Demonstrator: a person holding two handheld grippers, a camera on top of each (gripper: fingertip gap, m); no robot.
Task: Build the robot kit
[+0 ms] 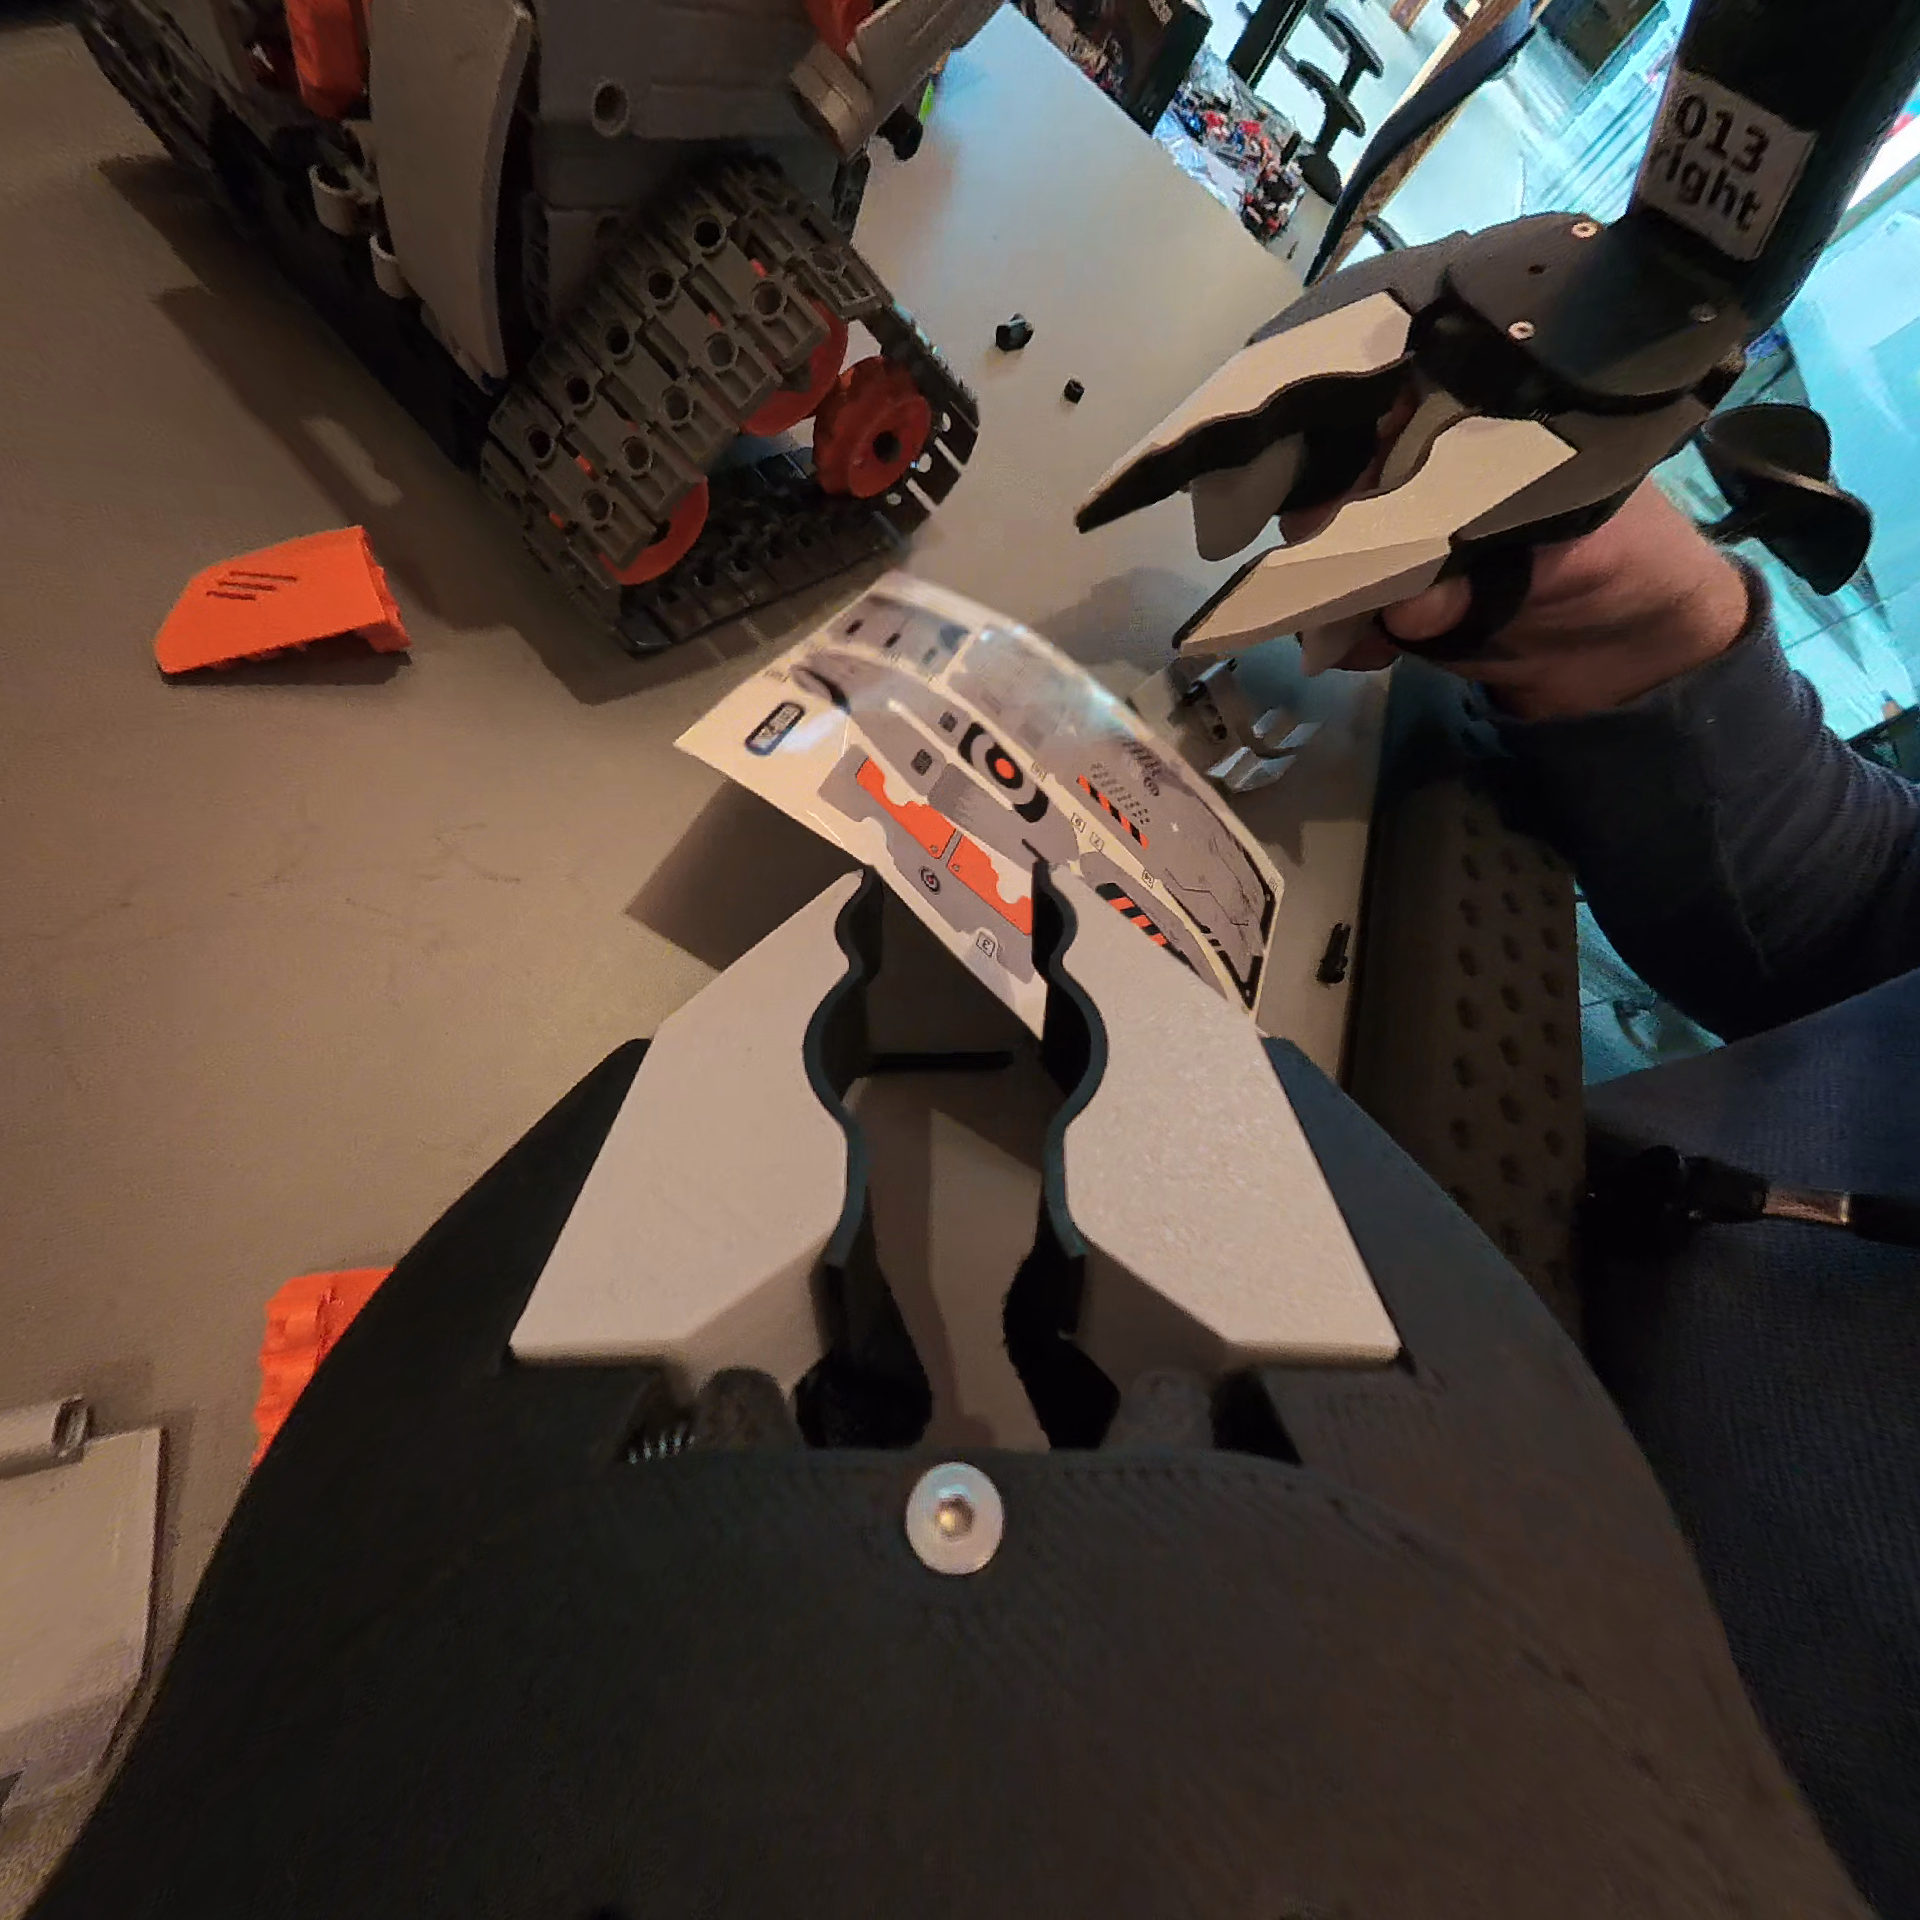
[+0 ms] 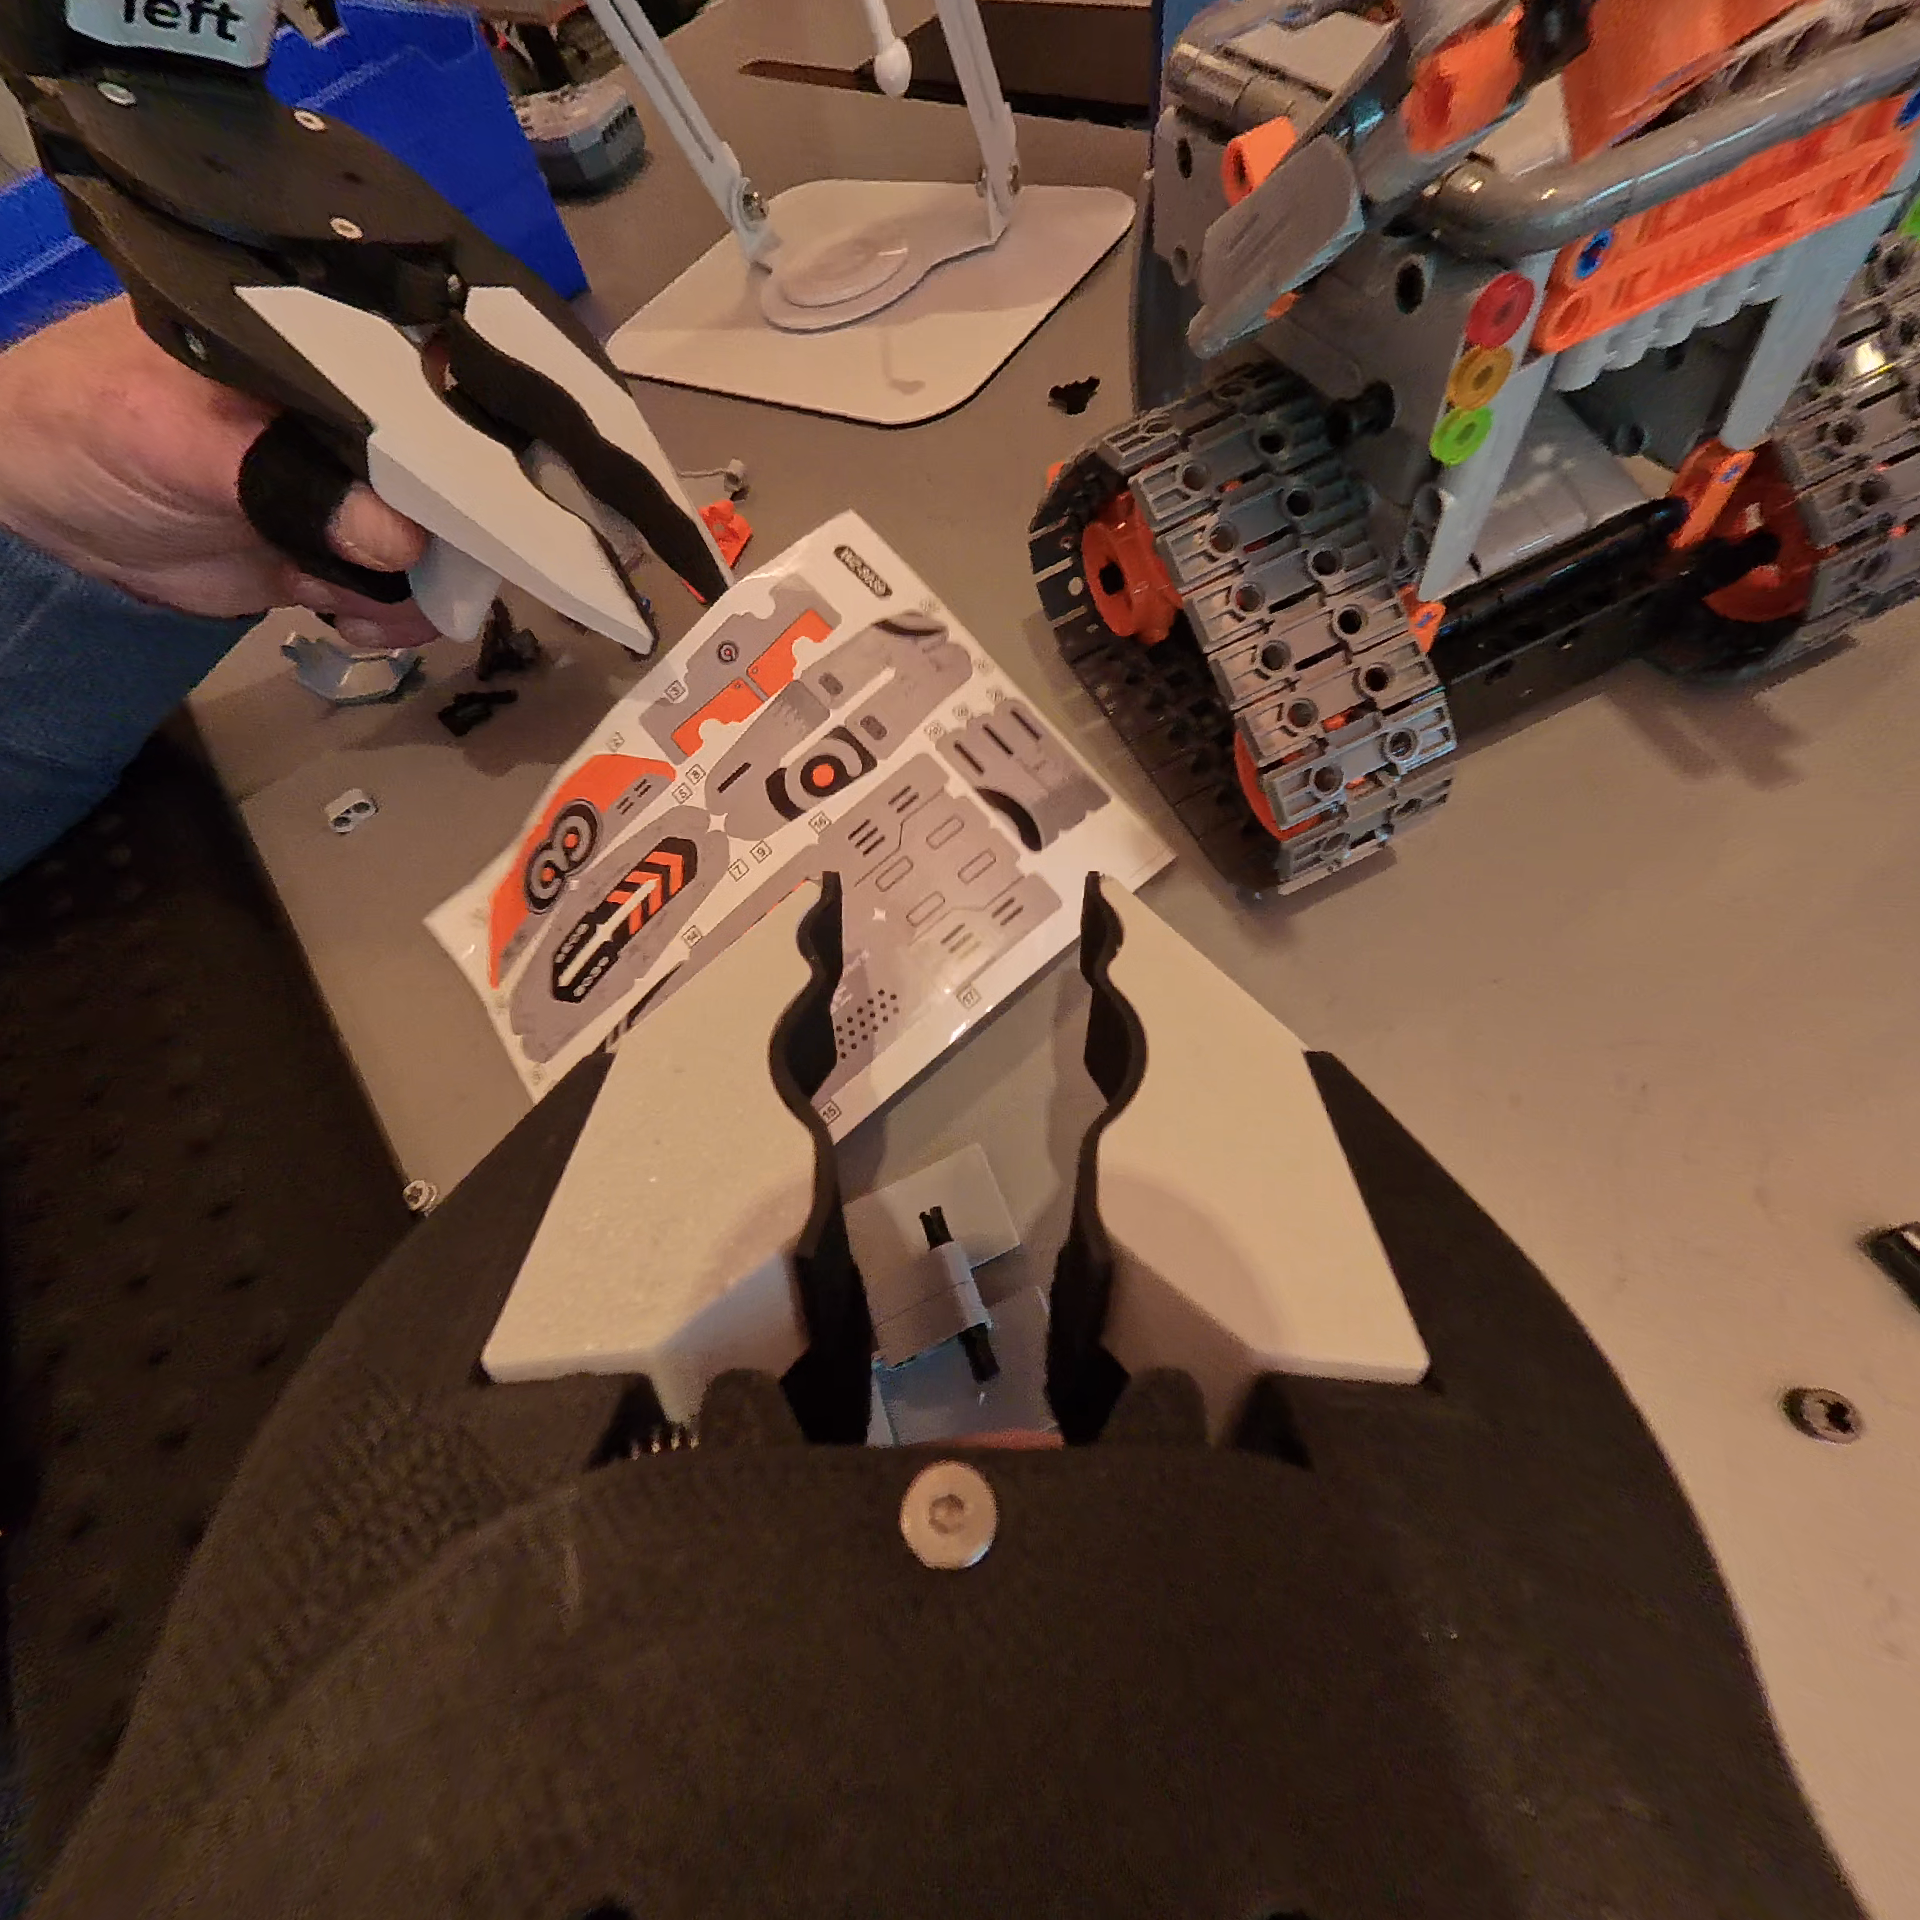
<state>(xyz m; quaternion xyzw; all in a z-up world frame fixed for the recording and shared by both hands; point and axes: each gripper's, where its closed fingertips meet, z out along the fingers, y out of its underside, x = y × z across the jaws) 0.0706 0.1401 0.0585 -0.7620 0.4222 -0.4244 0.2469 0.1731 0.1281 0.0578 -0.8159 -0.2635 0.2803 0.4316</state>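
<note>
Sticker sheet [image 2: 790, 790] lies on the table [image 2: 1558, 1039] beside the tracked brick model [image 2: 1351, 582], one edge lifted. Left tool [image 1: 951, 894] hovers at that edge, jaws apart; right tool [image 2: 956, 904], also parted, hangs above the sheet's near edge, gripping nothing.

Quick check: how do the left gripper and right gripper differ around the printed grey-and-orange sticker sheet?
The left gripper has its tips at one corner of the grey-and-orange sticker sheet; the right gripper is above the opposite edge. The left gripper's gap looks narrower than the right gripper's. Both are open, angled down toward the sheet.
</note>
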